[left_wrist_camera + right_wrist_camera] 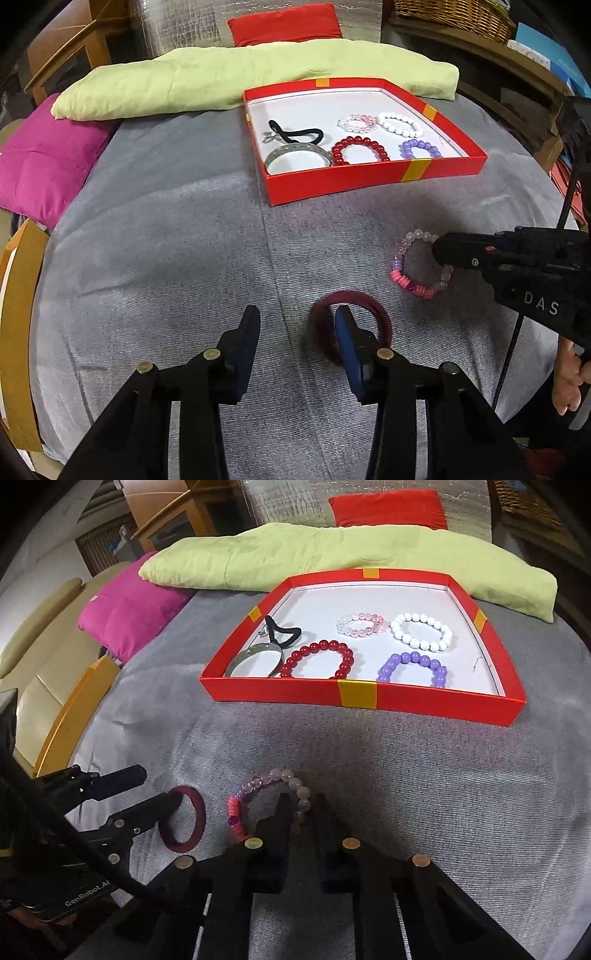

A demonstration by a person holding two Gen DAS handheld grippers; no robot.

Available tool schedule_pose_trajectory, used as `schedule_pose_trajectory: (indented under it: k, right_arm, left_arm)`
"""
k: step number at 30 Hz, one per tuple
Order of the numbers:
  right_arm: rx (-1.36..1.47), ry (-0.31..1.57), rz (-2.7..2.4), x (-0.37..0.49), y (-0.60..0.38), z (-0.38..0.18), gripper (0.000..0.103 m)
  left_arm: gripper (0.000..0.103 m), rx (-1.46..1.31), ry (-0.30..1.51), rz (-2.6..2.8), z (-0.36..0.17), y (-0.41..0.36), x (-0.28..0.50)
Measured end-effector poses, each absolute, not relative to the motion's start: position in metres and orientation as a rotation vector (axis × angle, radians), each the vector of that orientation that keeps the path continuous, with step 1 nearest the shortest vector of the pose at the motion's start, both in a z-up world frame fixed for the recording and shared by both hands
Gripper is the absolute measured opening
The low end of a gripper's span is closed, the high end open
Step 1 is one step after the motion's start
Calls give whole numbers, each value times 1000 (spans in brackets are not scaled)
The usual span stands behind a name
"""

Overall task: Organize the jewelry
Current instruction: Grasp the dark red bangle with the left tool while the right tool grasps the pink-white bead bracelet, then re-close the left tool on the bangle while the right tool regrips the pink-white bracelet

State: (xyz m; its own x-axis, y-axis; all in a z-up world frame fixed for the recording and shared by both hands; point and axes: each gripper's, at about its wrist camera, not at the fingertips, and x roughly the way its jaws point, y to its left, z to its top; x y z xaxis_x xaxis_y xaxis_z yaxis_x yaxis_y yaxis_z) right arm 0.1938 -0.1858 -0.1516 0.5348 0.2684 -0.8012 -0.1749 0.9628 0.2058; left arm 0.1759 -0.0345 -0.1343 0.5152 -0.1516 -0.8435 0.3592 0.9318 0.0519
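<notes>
A red box [332, 182] [443, 701] on the grey cloth holds several bracelets, a black hair tie [295, 133] and a silver bangle [295, 152]. A dark red ring bracelet [369, 302] [195, 812] lies in front. My left gripper [297, 325] [155, 788] is open, with its right finger inside the ring and its left finger outside. A pink and clear bead bracelet [402, 273] [258, 782] lies to the right. My right gripper [301, 805] [439, 254] has nearly closed jaws around the bracelet's bead strand.
A green cushion [221, 81] lies behind the box, a magenta cushion [40, 170] at the left, a red cushion [284, 24] at the back. Wooden chair frames [18, 295] stand at the left. A wicker basket [454, 14] is at back right.
</notes>
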Motion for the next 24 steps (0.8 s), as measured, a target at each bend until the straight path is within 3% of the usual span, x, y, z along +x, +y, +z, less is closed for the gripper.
schedule_pose_trajectory:
  k: [3,7,12,24]
  right_arm:
    - [108,965,243,194,-192,-151,11]
    - [146,966,207,198,-209,-150,11]
    - [187,963,168,199,-229,-148,11]
    - [248,977,163,197,-253,-145,13]
  left_arm:
    - [44,238,992,-322,-136,-38,176]
    - [22,233,1002,-350,-138,-42,176]
    - [9,217,1006,-366,-139,-45,179]
    - [9,210,990,-384,-141,-62,186]
